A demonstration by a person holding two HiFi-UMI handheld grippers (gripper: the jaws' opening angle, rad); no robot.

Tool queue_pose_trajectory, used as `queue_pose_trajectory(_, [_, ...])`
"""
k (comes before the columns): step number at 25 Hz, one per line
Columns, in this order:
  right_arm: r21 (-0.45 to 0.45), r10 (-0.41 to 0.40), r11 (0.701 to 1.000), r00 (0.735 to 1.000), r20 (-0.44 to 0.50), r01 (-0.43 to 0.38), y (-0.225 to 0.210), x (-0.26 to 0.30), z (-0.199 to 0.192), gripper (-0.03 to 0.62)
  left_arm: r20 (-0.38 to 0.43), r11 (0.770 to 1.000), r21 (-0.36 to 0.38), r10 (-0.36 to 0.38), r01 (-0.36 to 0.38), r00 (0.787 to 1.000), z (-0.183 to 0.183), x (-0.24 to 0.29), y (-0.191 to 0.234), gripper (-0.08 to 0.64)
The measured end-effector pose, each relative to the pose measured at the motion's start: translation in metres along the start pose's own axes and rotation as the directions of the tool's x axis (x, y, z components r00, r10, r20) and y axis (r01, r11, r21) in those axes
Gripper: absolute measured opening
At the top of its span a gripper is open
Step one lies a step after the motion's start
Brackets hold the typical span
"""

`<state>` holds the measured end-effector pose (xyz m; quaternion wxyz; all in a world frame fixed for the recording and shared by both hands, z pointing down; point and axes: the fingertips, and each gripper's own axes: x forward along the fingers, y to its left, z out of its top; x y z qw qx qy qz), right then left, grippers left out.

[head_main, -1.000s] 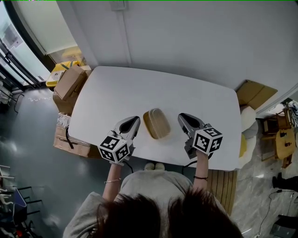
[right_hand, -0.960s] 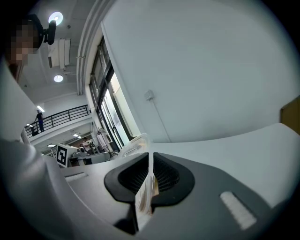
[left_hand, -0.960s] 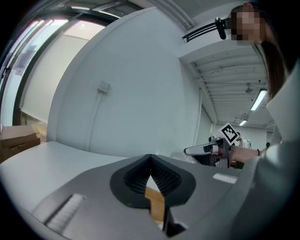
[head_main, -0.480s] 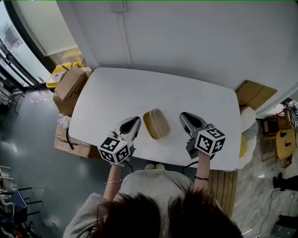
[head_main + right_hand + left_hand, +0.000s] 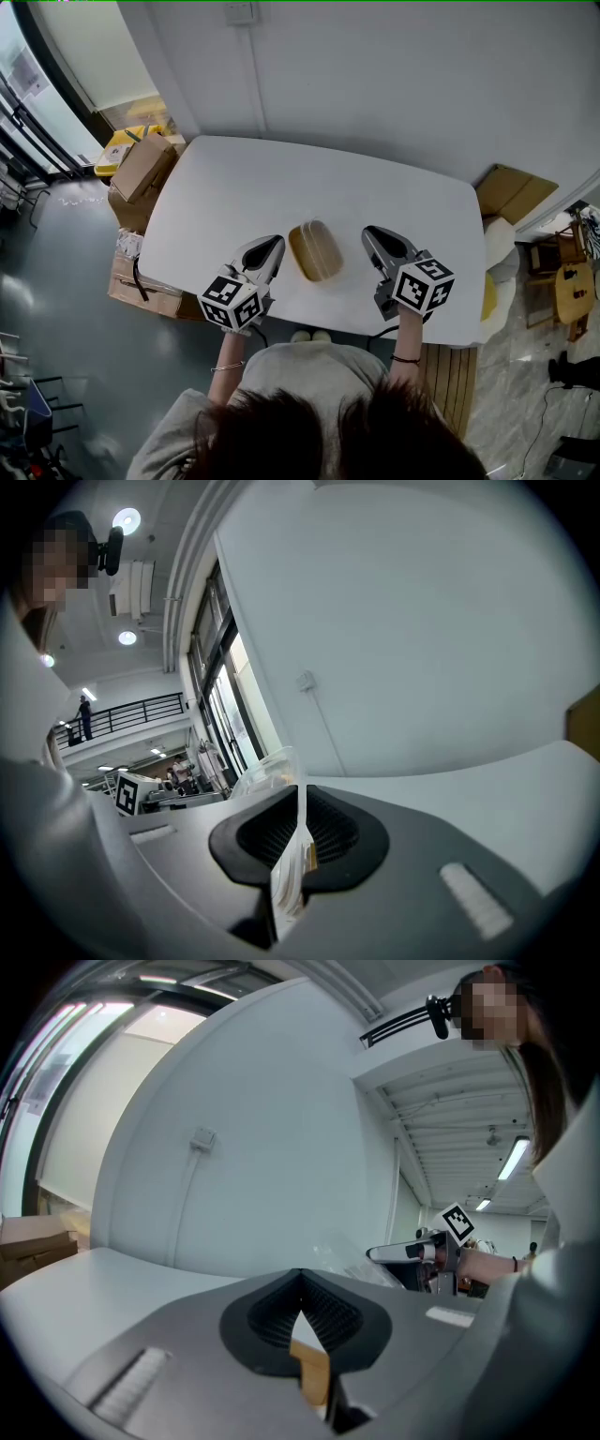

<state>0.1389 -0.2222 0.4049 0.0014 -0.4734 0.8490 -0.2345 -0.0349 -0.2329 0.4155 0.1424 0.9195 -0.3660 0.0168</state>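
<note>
Box [image 5: 315,250], tan with a clear lid, sits near the front edge of the white tabletop [image 5: 281,178], between the two tools. On its left the left claw [image 5: 273,243] lies just beside it, and on its right the right claw [image 5: 368,233] lies near it; neither touches the box. Each gripper view shows the jaws closed together with nothing gripped (a tan strip in the left claw's gap and a pale one in the right claw's seem to belong to the pads, though that is hard to tell). Cartons [image 5: 141,167] stand off the tabletop's left end.
</note>
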Motion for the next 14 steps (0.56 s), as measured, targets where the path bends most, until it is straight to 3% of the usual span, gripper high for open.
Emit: queue_pose_trajectory(14, [-0.016, 0.007, 1.000, 1.000, -0.002, -0.007, 0.0021, -0.0022, 0.0009, 0.041, -0.001, 1.000, 0.003, 0.003, -0.003, 1.000, 0.0018, -0.0001, 0.0005, -0.009])
